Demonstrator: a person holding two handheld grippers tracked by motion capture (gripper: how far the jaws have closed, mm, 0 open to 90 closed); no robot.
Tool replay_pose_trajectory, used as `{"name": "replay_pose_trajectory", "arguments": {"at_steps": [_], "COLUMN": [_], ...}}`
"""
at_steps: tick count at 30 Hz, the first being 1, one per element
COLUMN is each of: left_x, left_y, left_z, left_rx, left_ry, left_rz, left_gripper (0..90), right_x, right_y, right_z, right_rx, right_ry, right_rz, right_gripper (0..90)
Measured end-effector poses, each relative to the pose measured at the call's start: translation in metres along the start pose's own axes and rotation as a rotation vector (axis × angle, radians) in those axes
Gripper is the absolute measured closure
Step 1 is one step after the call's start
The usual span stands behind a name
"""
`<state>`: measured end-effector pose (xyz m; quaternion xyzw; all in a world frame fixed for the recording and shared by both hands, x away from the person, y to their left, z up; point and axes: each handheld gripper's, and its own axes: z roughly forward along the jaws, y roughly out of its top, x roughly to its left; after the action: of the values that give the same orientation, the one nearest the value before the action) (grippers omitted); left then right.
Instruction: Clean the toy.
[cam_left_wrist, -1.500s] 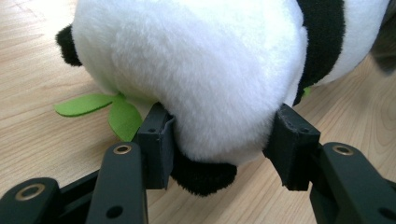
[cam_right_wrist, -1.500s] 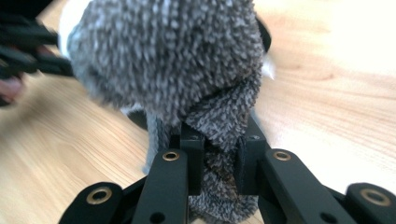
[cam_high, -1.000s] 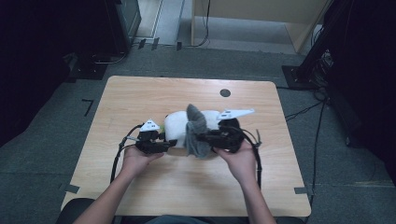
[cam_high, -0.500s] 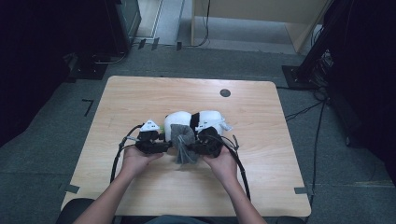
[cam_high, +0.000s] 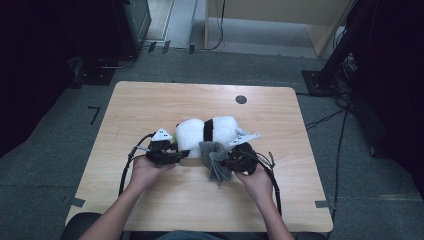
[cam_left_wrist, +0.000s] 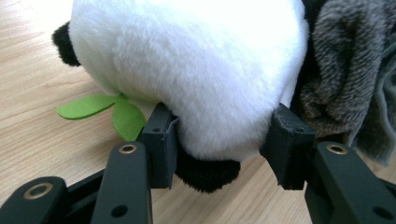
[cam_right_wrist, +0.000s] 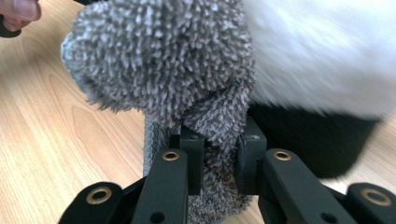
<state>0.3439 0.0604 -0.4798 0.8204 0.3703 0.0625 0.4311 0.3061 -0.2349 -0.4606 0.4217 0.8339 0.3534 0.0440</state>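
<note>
The plush panda (cam_high: 210, 134) lies on its side near the middle of the wooden table (cam_high: 150, 100), and everything gathers round it. Against the panda's near side, bunched up by its black band, sits the grey fluffy cloth (cam_high: 216, 159), touching the white fur. Your right gripper (cam_high: 231, 161) has that cloth: the jaws are nearly closed, pinching a fold of the grey pile between them. Your left gripper (cam_high: 175, 156) is at the panda's other end, jaws spread wide around the white body with both pads pressed into the fur. Under the panda there, a green felt leaf (cam_left_wrist: 100, 109) lies flat on the wood, just beside a black paw (cam_left_wrist: 205, 173).
</note>
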Motion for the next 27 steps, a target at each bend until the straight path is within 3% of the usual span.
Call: {"name": "replay_pose_trajectory", "arguments": {"at_steps": [12,18,27], "left_x": [0.000,0.000,0.000], "left_y": [0.000,0.000,0.000], "left_z": [0.000,0.000,0.000], "left_rx": [-0.003,-0.002,-0.003], "left_ry": [-0.003,-0.002,-0.004], "left_rz": [-0.002,0.003,-0.002], "left_gripper": [51.8,51.9,52.1], "right_x": [-0.028,-0.041,-0.059], "right_y": [-0.013,-0.020,-0.027], "right_z": [-0.026,-0.023,-0.025], "right_rx": [-0.040,-0.045,-0.046], "right_ry": [-0.042,-0.031,-0.066], "right_rz": [0.111,0.174,0.244], "right_gripper": [77.7,77.5,77.4]}}
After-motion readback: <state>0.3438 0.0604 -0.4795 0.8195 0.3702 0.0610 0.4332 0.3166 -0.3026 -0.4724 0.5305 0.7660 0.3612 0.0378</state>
